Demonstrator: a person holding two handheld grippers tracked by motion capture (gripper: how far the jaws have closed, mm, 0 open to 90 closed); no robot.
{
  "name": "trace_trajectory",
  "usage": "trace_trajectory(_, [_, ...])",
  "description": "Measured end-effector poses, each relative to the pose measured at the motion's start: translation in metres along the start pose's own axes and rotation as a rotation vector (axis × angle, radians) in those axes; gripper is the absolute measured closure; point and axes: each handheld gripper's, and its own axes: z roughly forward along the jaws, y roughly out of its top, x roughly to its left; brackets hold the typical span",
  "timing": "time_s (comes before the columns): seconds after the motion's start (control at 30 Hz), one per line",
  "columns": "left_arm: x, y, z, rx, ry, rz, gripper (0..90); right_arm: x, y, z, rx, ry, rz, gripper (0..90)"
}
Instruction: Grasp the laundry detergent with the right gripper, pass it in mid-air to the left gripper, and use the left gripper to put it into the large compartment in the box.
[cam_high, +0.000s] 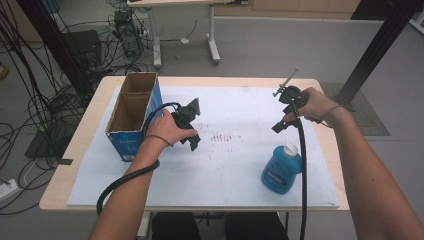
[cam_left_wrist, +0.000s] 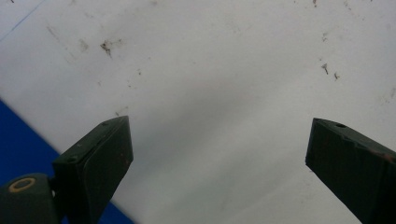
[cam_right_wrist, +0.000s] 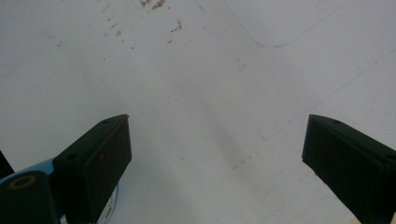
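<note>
At nine o'clock stands the blue box (cam_high: 131, 117). My left gripper (cam_high: 192, 131) hangs just beside it, fingers wide apart, holding nothing. My right gripper (cam_high: 284, 119) hangs at two o'clock, fingers apart too. The blue bottle (cam_high: 281, 169) lies at five o'clock.

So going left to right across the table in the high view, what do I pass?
Open cardboard box → left gripper, jaws open and empty → dark scuff marks on the white sheet → right gripper, jaws open and empty, with the blue bottle nearer the person below it.
</note>
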Motion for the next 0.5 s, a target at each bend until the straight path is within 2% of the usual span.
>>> trace_trajectory(0.5, [-0.0001, 0.0004, 0.0027, 0.004, -0.015, 0.004, 7.9, -0.0009, -0.005, -0.0008, -0.002, -0.004, 0.0, 7.7])
